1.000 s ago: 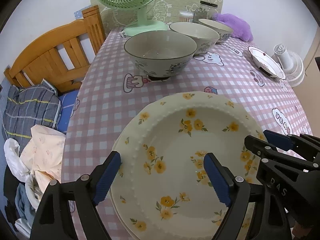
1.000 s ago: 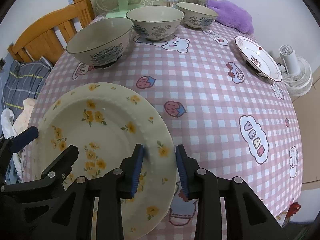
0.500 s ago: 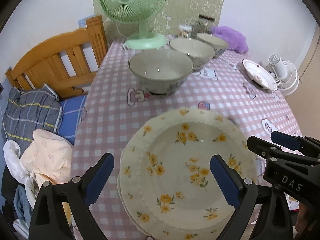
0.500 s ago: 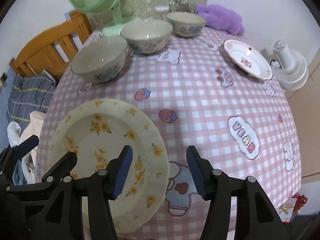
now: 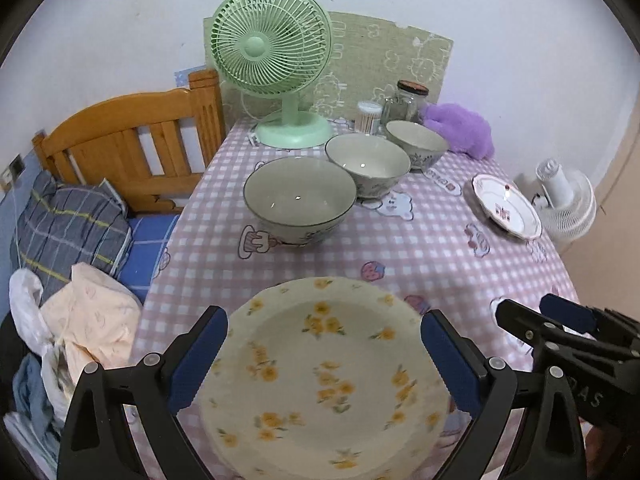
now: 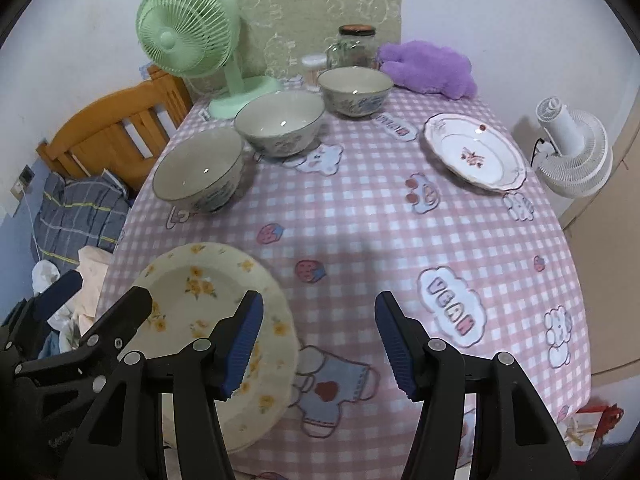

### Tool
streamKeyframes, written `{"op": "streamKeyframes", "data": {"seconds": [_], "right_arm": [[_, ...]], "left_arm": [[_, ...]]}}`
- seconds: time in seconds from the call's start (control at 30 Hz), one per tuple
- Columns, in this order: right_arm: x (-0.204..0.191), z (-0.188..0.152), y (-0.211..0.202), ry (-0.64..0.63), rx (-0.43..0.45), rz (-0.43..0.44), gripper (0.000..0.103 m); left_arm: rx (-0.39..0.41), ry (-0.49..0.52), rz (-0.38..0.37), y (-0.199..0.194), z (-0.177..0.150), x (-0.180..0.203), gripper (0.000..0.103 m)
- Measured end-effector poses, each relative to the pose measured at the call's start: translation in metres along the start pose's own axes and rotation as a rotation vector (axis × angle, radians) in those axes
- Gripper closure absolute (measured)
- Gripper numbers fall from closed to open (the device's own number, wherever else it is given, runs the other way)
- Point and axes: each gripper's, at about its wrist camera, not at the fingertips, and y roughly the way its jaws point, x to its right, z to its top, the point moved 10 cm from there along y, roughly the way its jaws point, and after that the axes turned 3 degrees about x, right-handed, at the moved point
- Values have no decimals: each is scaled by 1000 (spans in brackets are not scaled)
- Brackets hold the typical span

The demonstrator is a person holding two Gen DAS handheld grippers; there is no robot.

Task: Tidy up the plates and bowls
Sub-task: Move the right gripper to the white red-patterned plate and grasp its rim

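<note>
A cream plate with yellow flowers point(image 5: 324, 376) lies at the table's near left edge, on another plate under it; it also shows in the right wrist view point(image 6: 208, 320). My left gripper point(image 5: 324, 364) is open, above it. My right gripper point(image 6: 318, 336) is open and empty, just right of the plate. Three bowls stand in a diagonal row: near point(image 5: 300, 200), middle point(image 5: 368, 164), far point(image 5: 416, 148). A white plate with a red motif point(image 6: 474, 152) lies at the right.
A green fan point(image 5: 276, 64), a jar point(image 5: 406, 102), a cotton swab tub point(image 5: 368, 116) and a purple plush point(image 5: 460, 128) stand at the table's back. A wooden bed frame point(image 5: 132, 148) with bedding is left. A white fan point(image 6: 572, 148) stands right, off the table.
My right gripper has opened and let go of the flowered plate's rim. Both grippers have pulled back and up from the plate, which stays on the table.
</note>
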Motion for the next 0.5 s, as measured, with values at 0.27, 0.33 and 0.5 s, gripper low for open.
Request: {"op": "streamKeyframes", "data": {"seconds": [0.27, 0.33, 0.5], "right_arm": [[45, 24, -11, -23, 36, -1, 41], [56, 27, -11, -25, 24, -5, 41], [86, 36, -10, -40, 6, -1, 41]], "left_arm": [[1, -14, 29, 2, 11, 46, 5], [-1, -16, 25, 4, 15, 59, 5], [2, -26, 20, 11, 24, 88, 5]]}}
